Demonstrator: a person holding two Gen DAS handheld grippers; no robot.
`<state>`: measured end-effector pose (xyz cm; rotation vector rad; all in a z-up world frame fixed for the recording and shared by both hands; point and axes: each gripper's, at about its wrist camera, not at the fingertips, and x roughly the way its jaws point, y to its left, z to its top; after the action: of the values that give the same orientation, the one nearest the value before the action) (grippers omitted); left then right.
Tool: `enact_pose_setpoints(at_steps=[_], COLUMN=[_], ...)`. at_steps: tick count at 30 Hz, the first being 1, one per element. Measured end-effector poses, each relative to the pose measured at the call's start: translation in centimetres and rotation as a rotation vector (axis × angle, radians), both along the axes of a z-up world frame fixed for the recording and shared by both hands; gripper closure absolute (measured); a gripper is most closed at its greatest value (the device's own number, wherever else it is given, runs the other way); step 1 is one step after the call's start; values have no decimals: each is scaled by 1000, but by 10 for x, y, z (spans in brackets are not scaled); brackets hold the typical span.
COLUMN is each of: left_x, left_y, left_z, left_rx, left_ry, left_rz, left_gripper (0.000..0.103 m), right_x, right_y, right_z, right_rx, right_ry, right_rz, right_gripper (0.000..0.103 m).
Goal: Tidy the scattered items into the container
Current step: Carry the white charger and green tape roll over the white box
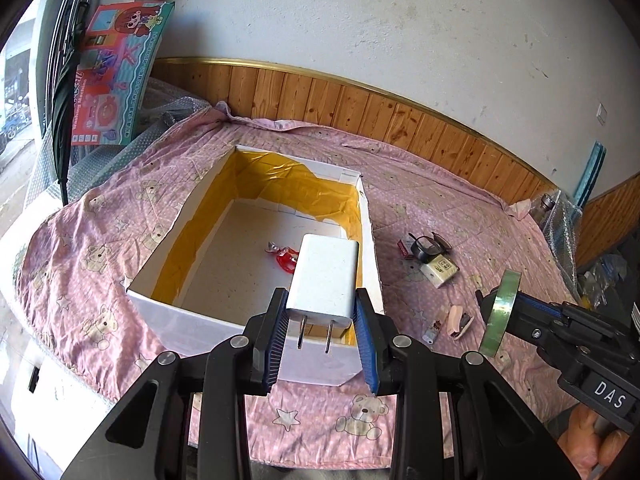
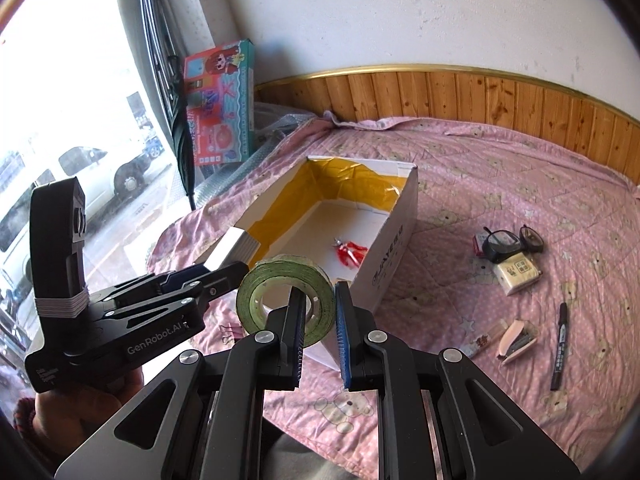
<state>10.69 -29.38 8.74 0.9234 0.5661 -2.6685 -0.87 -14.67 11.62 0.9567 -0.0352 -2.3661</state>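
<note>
Item: white USB charger (image 1: 323, 280), prongs toward camera, clamped in left gripper (image 1: 322, 340) above near end of yellow-lined cardboard box (image 1: 256, 344).
Item: green tape roll (image 2: 286, 300), pinched by its wall in right gripper (image 2: 318, 332), just short of box.
Handling: carry each fully past the rim, lower, then release; avoid red toy figure (image 2: 350, 252) on box floor.

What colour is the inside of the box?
The box walls are lined yellow inside, with a white floor. The left wrist view shows it best.
</note>
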Motion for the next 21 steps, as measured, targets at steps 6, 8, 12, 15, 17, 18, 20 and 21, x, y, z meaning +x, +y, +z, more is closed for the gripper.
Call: enact_pose_setpoints(at_steps=[6,8,12,15,17,18,20,21], left_x=[-12,-16,-24,-29,-33,-35,-39,-41], left_y=[-12,-18,-29,-35,-39,-41,-46,-49], left_z=[0,-1,-5,-9,-13,-14,-18,-20], left_rx=[-1,-2,11,20,20,22,31,37], left_ry=[-12,-19,-34,-52,-68,-75,-92,-101], left_rz=[6,8,9,5,0,-3,-9,-12], left_gripper=[70,70,70,69,69,70,69,70], right_x=[-18,-24,-34,-42,-49,-52,-60,-63], right_y=[-21,-28,-38,-45,-50,-52,-56,-58], right_z=[1,-1,-3,-4,-7,-9,-12,-14], right_rx=[21,29,47,58,67,71,75,76], right_ry=[-3,-8,-12,-19,-28,-32,-47,-55], right_rz=[25,33,49,59,64,67,73,76], right_gripper=[89,89,88,88,88,88,88,88])
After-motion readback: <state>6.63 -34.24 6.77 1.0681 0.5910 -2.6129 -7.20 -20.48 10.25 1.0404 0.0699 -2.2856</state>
